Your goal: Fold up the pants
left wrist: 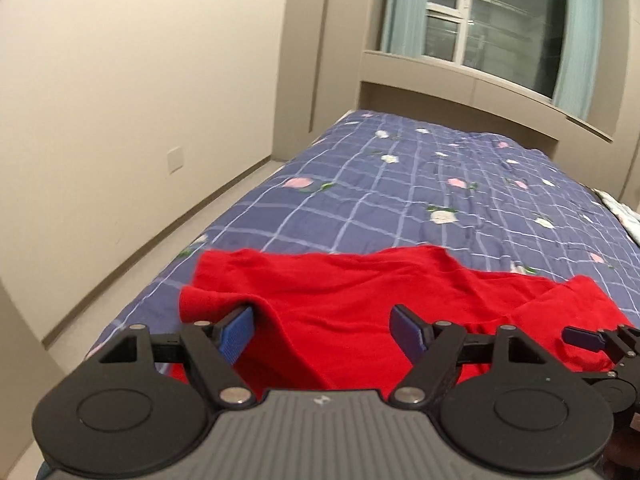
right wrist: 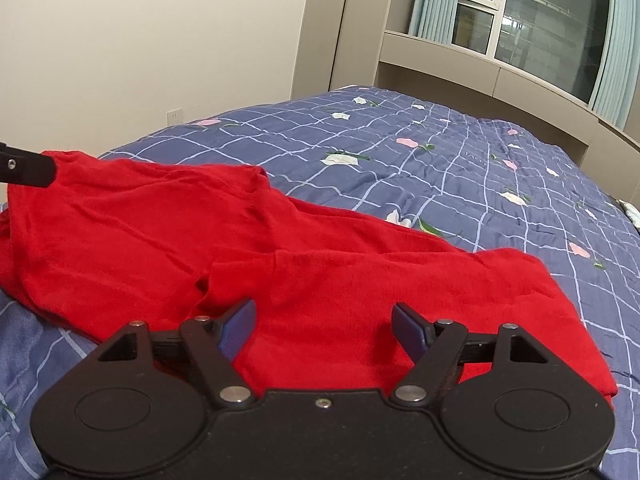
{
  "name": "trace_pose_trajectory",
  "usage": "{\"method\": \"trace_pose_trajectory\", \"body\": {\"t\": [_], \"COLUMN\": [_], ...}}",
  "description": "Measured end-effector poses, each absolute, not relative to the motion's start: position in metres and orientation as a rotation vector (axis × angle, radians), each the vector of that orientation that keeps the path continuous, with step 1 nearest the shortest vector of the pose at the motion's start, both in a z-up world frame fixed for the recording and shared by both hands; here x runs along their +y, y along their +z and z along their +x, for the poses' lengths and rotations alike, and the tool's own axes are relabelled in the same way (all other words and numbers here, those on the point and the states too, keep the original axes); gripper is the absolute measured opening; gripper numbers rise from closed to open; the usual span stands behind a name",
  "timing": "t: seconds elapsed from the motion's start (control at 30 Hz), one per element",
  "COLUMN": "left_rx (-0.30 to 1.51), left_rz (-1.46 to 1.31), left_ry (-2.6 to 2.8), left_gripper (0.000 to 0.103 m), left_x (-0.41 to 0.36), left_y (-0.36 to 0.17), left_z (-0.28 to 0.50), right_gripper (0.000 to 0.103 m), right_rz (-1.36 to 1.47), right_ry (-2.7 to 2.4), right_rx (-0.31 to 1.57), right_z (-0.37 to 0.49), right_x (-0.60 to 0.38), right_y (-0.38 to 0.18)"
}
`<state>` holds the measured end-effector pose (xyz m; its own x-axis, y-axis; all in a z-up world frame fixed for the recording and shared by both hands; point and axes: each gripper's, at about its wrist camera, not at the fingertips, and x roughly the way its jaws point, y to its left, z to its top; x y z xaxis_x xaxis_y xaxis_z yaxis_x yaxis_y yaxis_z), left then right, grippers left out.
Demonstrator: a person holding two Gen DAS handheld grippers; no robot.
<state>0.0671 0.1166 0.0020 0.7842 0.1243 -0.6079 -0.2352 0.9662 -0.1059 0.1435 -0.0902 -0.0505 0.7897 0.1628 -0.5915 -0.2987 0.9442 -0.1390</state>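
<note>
On the bed, spread across a blue checked quilt dotted with pink and white flowers, lie the red pants, rumpled and loosely doubled over themselves, and both grippers are down over them. From the right wrist view the cloth runs from the far left, where it bunches and rides up, across to a broad flat panel right under the right gripper. That gripper's blue pads stand well apart with red cloth showing in the gap below them; neither pad presses on the fabric, so the jaws are open and hold nothing. Over at the left edge of that same view a black finger of the other tool pokes in against the raised end of the pants. Switching to the left wrist view, the left gripper is also spread wide, and the pants fill the space between its fingers. A fold of red drapes up and over the tip of the left-hand pad, lying against it, while the other pad stands clear of the cloth, so nothing is pinched here either. At the right edge of this view the right gripper shows just beside it, low over the same garment. Beyond the quilt, a beige wall, a window with pale blue curtains, dark glass catching ceiling lights.
</note>
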Motion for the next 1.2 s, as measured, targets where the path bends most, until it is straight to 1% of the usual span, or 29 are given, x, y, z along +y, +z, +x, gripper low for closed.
{"method": "trace_pose_trajectory", "body": {"t": [0.03,0.17,0.27,0.33,0.43,0.57,0.6,0.67,0.7,0.73,0.77,0.8,0.87,0.9,0.97,1.0,1.03,1.07,1.1,1.13,1.17,1.2], "left_rx": [0.655,0.763,0.810,0.805,0.768,0.726,0.703,0.665,0.652,0.643,0.640,0.632,0.611,0.617,0.620,0.614,0.610,0.606,0.603,0.606,0.613,0.620], "left_rz": [-0.208,-0.363,-0.477,-0.554,-0.676,-0.712,-0.724,-0.763,-0.774,-0.779,-0.781,-0.784,-0.811,-0.823,-0.832,-0.846,-0.863,-0.877,-0.884,-0.879,-0.864,-0.853], "left_ry": [0.213,0.267,0.301,0.290,0.279,0.297,0.300,0.319,0.330,0.345,0.358,0.368,0.367,0.356,0.346,0.341,0.339,0.342,0.351,0.374,0.404,0.424], "left_gripper": [0.084,0.084,0.084,0.086,0.099,0.099,0.092,0.070,0.063,0.053,0.046,0.043,0.043,0.044,0.051,0.052,0.054,0.052,0.049,0.035,0.017,0.013], "left_x": [0.125,0.161,0.180,0.188,0.193,0.188,0.186,0.184,0.183,0.181,0.181,0.180,0.181,0.182,0.183,0.185,0.186,0.187,0.187,0.187,0.187,0.187], "left_y": [-0.001,-0.020,-0.031,-0.036,-0.041,-0.047,-0.046,-0.046,-0.048,-0.050,-0.052,-0.054,-0.059,-0.062,-0.066,-0.066,-0.066,-0.067,-0.067,-0.066,-0.066,-0.065], "left_z": [0.066,0.061,0.054,0.048,0.044,0.048,0.047,0.045,0.043,0.042,0.042,0.042,0.037,0.038,0.040,0.039,0.039,0.039,0.039,0.039,0.040,0.039], "right_gripper": [0.077,0.077,0.077,0.077,0.079,0.087,0.090,0.095,0.097,0.099,0.100,0.102,0.102,0.102,0.102,0.102,0.102,0.102,0.102,0.102,0.102,0.102], "right_rz": [-0.231,-0.221,-0.216,-0.211,-0.203,-0.197,-0.197,-0.191,-0.187,-0.181,-0.170,-0.162,-0.142,-0.133,-0.118,-0.112,-0.110,-0.108,-0.108,-0.107,-0.108,-0.108], "right_ry": [0.251,0.248,0.249,0.250,0.249,0.224,0.216,0.198,0.191,0.185,0.182,0.180,0.183,0.185,0.189,0.190,0.191,0.191,0.191,0.190,0.190,0.189], "right_rx": [0.612,0.612,0.612,0.613,0.612,0.609,0.608,0.603,0.601,0.600,0.599,0.599,0.598,0.597,0.593,0.591,0.590,0.589,0.588,0.586,0.585,0.584], "right_z": [0.144,0.143,0.143,0.143,0.144,0.145,0.145,0.145,0.145,0.146,0.146,0.146,0.147,0.147,0.147,0.147,0.147,0.147,0.147,0.146,0.146,0.146], "right_x": [-0.090,-0.090,-0.091,-0.092,-0.093,-0.094,-0.095,-0.095,-0.096,-0.097,-0.099,-0.100,-0.104,-0.106,-0.108,-0.108,-0.109,-0.109,-0.109,-0.109,-0.109,-0.109], "right_y": [-0.051,-0.052,-0.052,-0.052,-0.053,-0.054,-0.055,-0.056,-0.057,-0.058,-0.059,-0.060,-0.062,-0.062,-0.064,-0.065,-0.065,-0.065,-0.065,-0.065,-0.066,-0.066]}}
